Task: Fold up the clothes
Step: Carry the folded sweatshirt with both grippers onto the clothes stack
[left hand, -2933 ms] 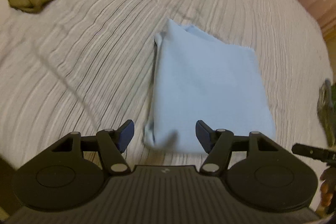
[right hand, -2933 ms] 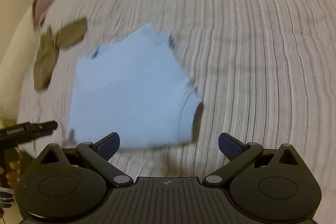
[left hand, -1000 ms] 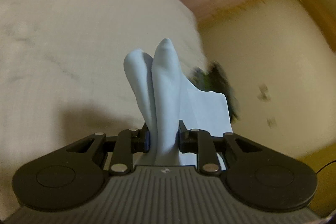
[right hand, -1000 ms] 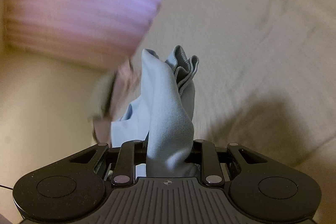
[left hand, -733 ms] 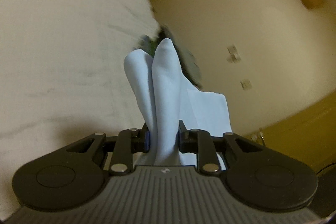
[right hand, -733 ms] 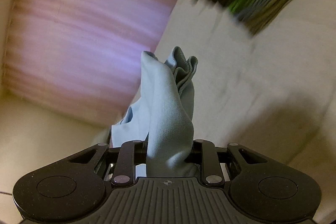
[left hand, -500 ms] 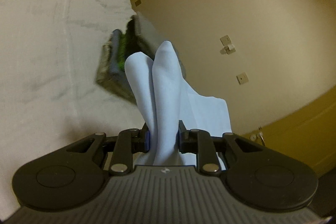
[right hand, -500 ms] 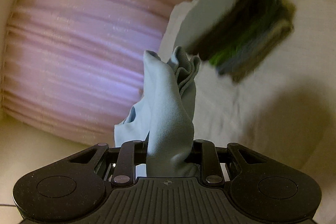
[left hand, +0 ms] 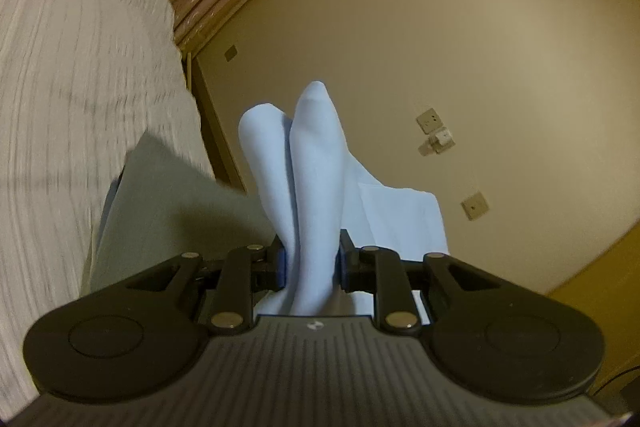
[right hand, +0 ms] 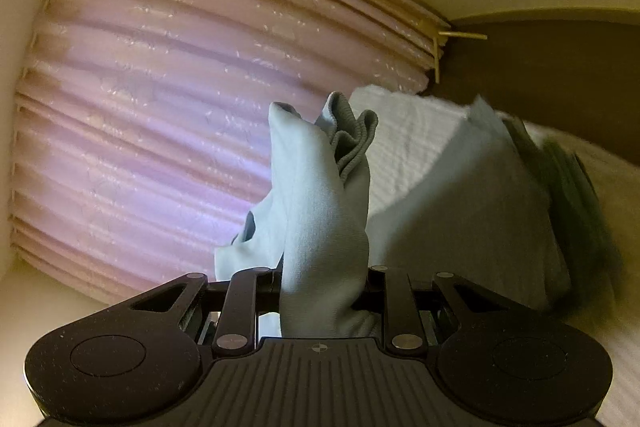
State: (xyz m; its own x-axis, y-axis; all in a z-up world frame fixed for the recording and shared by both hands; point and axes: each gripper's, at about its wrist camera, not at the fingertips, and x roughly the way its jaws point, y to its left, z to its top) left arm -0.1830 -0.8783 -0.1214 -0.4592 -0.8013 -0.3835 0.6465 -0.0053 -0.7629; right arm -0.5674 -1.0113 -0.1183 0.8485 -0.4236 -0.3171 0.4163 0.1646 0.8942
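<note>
The folded light blue garment is held off the bed by both grippers. In the left wrist view two rounded folds of it stand up between the jaws, and my left gripper is shut on it. In the right wrist view a bunched corner with a ribbed hem rises from my right gripper, which is shut on it too. Just right of that gripper lies a stack of folded clothes, pale grey-blue on top with dark and green layers at its far side; the stack's top also fills the lower left of the left wrist view.
The striped white bedcover lies at the left. Behind it hang pink curtains, with a dark wooden headboard at the right. A beige wall with sockets is straight ahead in the left wrist view.
Both grippers took hold of the blue garment, lifted it from the bed and swung it toward the stack of folded clothes, which now sits close beneath and beside them.
</note>
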